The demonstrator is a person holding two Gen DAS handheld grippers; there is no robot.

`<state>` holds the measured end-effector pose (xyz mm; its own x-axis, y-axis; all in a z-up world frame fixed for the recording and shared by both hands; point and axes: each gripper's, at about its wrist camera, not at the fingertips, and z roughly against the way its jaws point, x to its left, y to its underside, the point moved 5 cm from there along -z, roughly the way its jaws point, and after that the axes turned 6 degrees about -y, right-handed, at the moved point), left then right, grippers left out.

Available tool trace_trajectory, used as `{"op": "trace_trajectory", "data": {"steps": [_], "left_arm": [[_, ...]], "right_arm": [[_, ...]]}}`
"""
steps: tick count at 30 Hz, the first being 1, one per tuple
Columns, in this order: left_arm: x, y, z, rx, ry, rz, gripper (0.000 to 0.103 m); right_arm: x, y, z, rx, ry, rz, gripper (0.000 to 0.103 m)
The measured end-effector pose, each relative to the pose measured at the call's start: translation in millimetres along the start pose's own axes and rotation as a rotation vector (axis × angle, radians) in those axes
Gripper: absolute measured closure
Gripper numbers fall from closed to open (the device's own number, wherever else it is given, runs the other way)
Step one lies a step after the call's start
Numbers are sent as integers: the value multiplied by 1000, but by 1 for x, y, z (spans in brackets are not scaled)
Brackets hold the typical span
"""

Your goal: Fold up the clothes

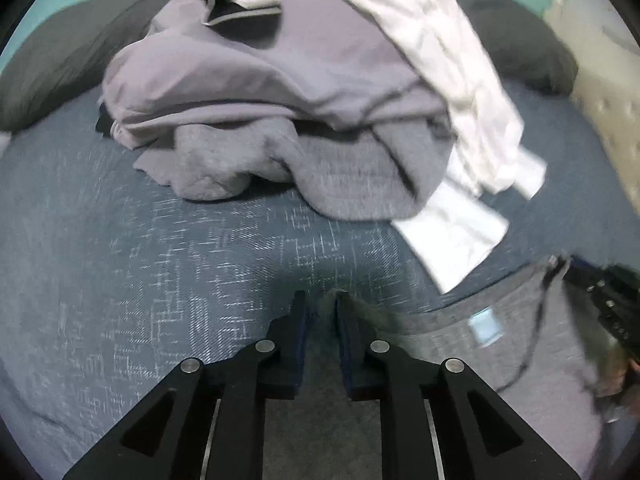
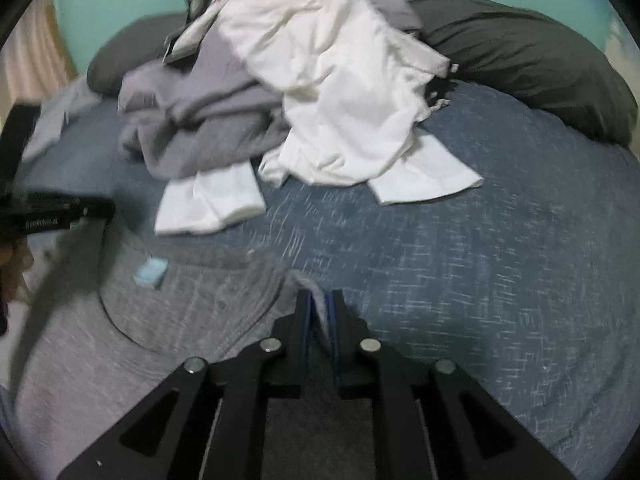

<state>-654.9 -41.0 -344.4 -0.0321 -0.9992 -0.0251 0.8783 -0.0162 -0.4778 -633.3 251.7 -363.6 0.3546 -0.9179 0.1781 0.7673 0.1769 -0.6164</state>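
Note:
A heather-grey T-shirt [image 1: 500, 360] [image 2: 120, 340] lies flat on the blue bed cover [image 1: 160, 260] [image 2: 480, 260], neck toward the pile, with a pale label [image 1: 485, 326] [image 2: 150, 274] inside the collar. My left gripper [image 1: 321, 308] stands at the shirt's left shoulder with its jaws a little apart. The cloth's edge touches only its right fingertip [image 1: 344, 312], and bed cover shows in the gap. My right gripper [image 2: 320, 308] is at the other shoulder, jaws slightly apart. A thin fold of the shirt stands loose between its pads.
A heap of unfolded clothes [image 1: 280, 100] [image 2: 200, 120] lies further up the bed: lilac and grey pieces with a white shirt [image 1: 460, 80] [image 2: 340, 100] draped over them. Dark pillows [image 1: 60, 60] [image 2: 520, 52] line the teal wall behind.

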Motion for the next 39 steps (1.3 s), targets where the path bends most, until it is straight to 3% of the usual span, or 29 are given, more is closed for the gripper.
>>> {"op": "trace_trajectory", "data": {"steps": [2,5,11,17,22,31,39], "left_arm": [[10,1,17,-11,10,15,73],[22,8,39,-23,-4,7,62],[69,47,86,8,19,46,61],[104,110,131,47,19,47,60],[128,165,169,56,35,91,59],[136,276,198,131,85,137,59],[86,359,200,236,171,60,59]], "right_arm": [[-9,-2,15,-41,-4,-62,72],[-14,-4,41,-80,-11,-97,72],[3,23,83,-76,-83,-111,72],[28,63,125,-55,-125,-101,72],[46,94,163,-72,-180,-190,72],[96,163,205,-34,-244,-219,72],[77,244,232,110,-126,-246,72]]}}
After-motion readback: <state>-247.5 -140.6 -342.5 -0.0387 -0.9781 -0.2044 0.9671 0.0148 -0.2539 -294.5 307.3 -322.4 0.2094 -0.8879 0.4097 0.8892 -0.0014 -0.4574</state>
